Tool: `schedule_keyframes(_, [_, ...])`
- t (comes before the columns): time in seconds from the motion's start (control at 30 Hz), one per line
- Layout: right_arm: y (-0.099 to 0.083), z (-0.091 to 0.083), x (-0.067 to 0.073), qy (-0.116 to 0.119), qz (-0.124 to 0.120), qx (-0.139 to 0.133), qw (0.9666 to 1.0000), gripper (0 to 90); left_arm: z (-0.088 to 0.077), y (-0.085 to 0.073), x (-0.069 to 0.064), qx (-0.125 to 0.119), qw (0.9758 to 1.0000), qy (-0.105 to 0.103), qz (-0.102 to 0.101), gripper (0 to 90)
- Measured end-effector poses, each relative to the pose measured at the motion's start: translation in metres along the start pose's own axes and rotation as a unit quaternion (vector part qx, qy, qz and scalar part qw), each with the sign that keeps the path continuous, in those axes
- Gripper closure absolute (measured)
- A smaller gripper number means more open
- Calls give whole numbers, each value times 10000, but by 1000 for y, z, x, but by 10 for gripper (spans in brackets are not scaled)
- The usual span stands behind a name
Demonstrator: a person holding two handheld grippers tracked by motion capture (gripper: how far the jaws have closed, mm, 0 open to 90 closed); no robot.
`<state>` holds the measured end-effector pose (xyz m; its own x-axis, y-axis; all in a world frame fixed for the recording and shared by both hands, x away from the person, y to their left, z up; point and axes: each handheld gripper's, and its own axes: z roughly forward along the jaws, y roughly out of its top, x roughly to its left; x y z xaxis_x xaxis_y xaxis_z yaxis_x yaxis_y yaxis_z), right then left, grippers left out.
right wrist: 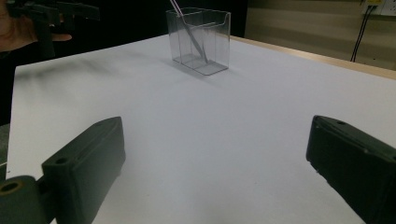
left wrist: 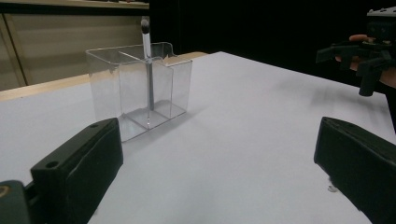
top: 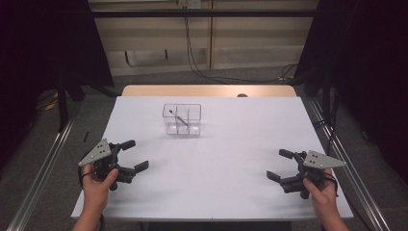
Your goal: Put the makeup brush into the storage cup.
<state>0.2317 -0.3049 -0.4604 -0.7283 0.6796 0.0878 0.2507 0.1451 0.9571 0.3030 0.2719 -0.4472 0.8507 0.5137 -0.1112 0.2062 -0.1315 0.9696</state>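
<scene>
A clear plastic holder (top: 182,119) with compartments stands on the white table (top: 226,159), a bit behind the middle. A thin grey stick (top: 178,118) with a dark tip leans inside it; the holder (left wrist: 140,91) and stick (left wrist: 148,70) appear ahead of the left jaws, and the holder (right wrist: 200,39) lies far ahead in the right gripper view. My left gripper (top: 136,155) rests near the front left, open and empty. My right gripper (top: 278,164) sits at the front right, open, nothing between its jaws.
A wooden table edge (top: 207,90) runs behind the white sheet. Metal rails (top: 43,168) flank both sides, and cables (top: 202,67) hang at the back wall. The right gripper (left wrist: 364,56) shows far off in the left gripper view.
</scene>
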Motion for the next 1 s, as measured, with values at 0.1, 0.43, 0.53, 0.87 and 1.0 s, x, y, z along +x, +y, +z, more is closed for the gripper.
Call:
schedule_keyframes(0.1, [1, 1, 0, -7, 7, 1, 10000, 43, -2, -1, 0, -4, 10000, 11, 20, 11])
schedule_keyframes(0.43, [1, 0, -3, -77, 50, -46, 9999, 39, -4, -3, -3, 54, 9999, 7, 104, 12])
schedule_keyframes(0.53, [1, 1, -3, -99, 58, -19, 9999, 39, -5, -3, -4, 20, 10000, 6, 66, 13])
schedule_keyframes(0.87, [0, 0, -5, -140, 82, -30, 9999, 39, -5, -4, -5, 34, 9999, -14, 123, 14])
schedule_keyframes(1.0, [1, 0, -5, -135, 82, -32, 9999, 39, -5, -5, -4, 24, 10000, -5, 89, 15])
